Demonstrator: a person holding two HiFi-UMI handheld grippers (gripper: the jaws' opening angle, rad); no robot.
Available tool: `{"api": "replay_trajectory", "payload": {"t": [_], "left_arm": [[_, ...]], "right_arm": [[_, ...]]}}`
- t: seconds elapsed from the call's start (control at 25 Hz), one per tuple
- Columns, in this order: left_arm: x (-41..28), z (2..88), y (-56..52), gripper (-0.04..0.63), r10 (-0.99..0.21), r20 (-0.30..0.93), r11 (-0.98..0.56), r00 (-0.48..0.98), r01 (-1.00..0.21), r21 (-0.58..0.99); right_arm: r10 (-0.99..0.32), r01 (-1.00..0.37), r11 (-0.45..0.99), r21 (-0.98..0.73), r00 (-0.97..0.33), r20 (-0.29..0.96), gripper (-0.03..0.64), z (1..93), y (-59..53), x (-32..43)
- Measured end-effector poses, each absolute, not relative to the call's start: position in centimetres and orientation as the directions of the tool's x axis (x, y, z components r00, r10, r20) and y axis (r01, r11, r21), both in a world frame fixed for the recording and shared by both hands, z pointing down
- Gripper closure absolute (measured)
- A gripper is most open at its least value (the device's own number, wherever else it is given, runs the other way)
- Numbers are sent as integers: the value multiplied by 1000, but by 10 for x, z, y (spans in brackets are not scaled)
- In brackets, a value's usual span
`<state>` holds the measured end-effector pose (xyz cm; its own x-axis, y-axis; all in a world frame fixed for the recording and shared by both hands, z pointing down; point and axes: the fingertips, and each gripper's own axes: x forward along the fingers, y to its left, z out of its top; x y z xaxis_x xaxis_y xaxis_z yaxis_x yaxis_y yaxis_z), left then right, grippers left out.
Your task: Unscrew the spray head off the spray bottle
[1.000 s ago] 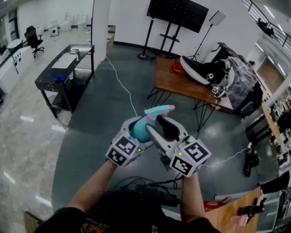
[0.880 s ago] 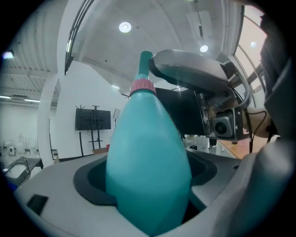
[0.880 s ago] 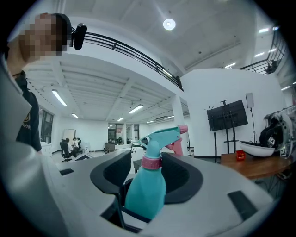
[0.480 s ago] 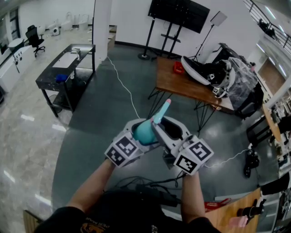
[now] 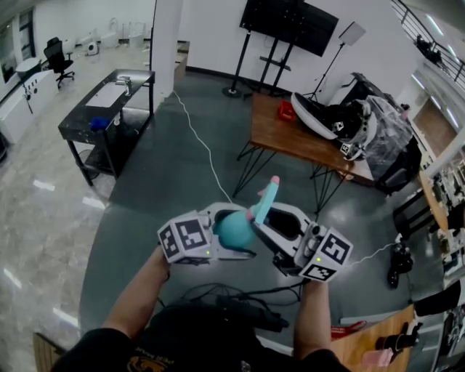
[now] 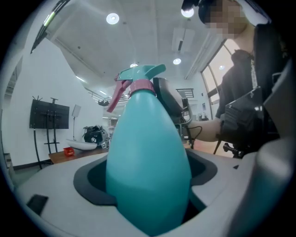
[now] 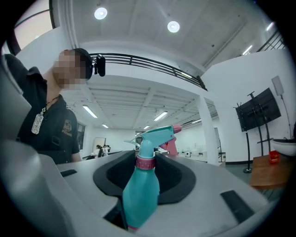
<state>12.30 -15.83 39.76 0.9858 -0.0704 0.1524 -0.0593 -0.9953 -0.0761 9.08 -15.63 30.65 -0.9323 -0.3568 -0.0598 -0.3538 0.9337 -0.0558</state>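
Observation:
A teal spray bottle [image 5: 234,229] with a pink collar [image 7: 145,162] and a teal spray head [image 5: 265,200] is held in the air in front of me, over the floor. My left gripper [image 5: 227,234] is shut on the bottle's fat body [image 6: 148,166], which fills the left gripper view. My right gripper [image 5: 272,221] comes in from the right. Its jaws stand on either side of the bottle's upper part, and the dark pads [image 7: 178,178] press in near the collar. The spray head [image 7: 155,134] sticks up past the jaws, its pink trigger [image 6: 115,97] hanging below the nozzle.
Beyond my hands stands a wooden table [image 5: 305,138] with gear piled at its right end. A black sink table [image 5: 102,109] is at the left and a screen on a stand [image 5: 283,22] at the back. Cables [image 5: 240,294] lie on the floor near my feet.
The right jaws have closed in on the bottle. The spray head has swung from pointing right to pointing up. Both grippers have sunk slightly and their marker cubes have spread apart.

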Motion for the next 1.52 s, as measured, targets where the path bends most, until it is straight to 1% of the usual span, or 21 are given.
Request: {"api": "replay_trajectory", "payload": {"t": [0.12, 0.2, 0.36, 0.4, 0.48, 0.6, 0.76, 0.96, 1.04, 1.12, 1.24, 1.36, 1.52], "left_arm": [[124, 400, -143, 164, 5, 157, -997, 988, 18, -79], [125, 401, -141, 163, 4, 161, -996, 987, 18, -87], [125, 401, -161, 163, -121, 154, -990, 981, -108, -88], [124, 401, -168, 163, -159, 151, -985, 976, -147, -86], [122, 402, -180, 163, -237, 147, -970, 960, -226, -88], [119, 405, -195, 163, -346, 150, -937, 926, -334, -103], [120, 410, -203, 163, -427, 155, -904, 891, -414, -110], [121, 413, -208, 163, -498, 171, -867, 850, -482, -126], [122, 414, -209, 163, -500, 172, -866, 849, -485, -123], [122, 415, -209, 163, -491, 176, -871, 853, -476, -121], [122, 414, -206, 163, -450, 187, -893, 873, -433, -123], [124, 412, -196, 163, -360, 190, -932, 913, -341, -123], [121, 409, -176, 163, -194, 192, -977, 962, -171, -128]], "right_arm": [[-293, -291, 956, -44, -954, -56, 472, 308, -143, 92], [-292, -290, 956, -40, -955, -53, 472, 310, -141, 93], [-388, -384, 921, -69, -918, -76, 471, 308, -152, 97], [-407, -401, 912, -83, -909, -88, 454, 308, -154, 99], [-457, -447, 889, -102, -884, -99, 446, 308, -160, 103], [-547, -541, 836, -95, -835, -60, 445, 313, -171, 103], [-628, -626, 776, -73, -778, 4, 445, 323, -177, 91], [-713, -705, 697, -132, -701, -14, 445, 322, -190, 88], [-730, -722, 679, -138, -683, -20, 445, 322, -193, 89], [-739, -729, 669, -143, -674, -20, 472, 323, -195, 91], [-716, -707, 692, -144, -698, -17, 476, 322, -194, 91], [-651, -642, 754, -136, -759, -27, 479, 319, -186, 90], [-526, -513, 847, -138, -847, -74, 479, 316, -170, 90]]}}
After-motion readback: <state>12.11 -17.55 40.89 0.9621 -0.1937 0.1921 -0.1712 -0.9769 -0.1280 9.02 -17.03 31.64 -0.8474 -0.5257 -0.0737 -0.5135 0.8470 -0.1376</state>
